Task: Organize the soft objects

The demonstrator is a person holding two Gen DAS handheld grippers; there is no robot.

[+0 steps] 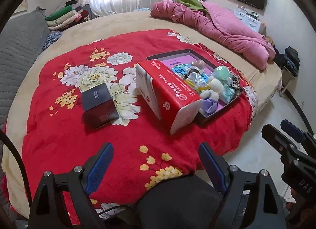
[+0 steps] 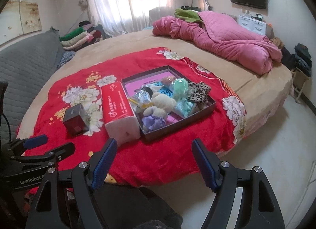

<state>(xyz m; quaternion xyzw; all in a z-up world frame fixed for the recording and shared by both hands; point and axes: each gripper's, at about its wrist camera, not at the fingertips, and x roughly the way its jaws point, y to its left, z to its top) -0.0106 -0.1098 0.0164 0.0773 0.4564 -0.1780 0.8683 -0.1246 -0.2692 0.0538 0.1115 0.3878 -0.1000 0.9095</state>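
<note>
Hovering over red floral blanket (image 2: 167, 156), both grippers spread wide, nothing between jaws. Shallow dark tray (image 2: 178, 123) of soft things lies ahead of right gripper (image 2: 154, 161), slightly right; right looks nearer than left gripper (image 1: 156, 165). Cream plush toy (image 2: 162, 103) sits tray's near side, long axis slanting toward gripper; green ball (image 2: 180, 86) behind. Red tissue pack (image 2: 118, 106) touches tray's left wall.

One shallow tray (image 2: 178, 126), one red tissue pack (image 2: 118, 108), one dark small box (image 2: 74, 119). Inside the tray: one cream plush toy (image 2: 162, 103), one green ball (image 2: 180, 85), one leopard-print cloth (image 2: 198, 90).
</note>
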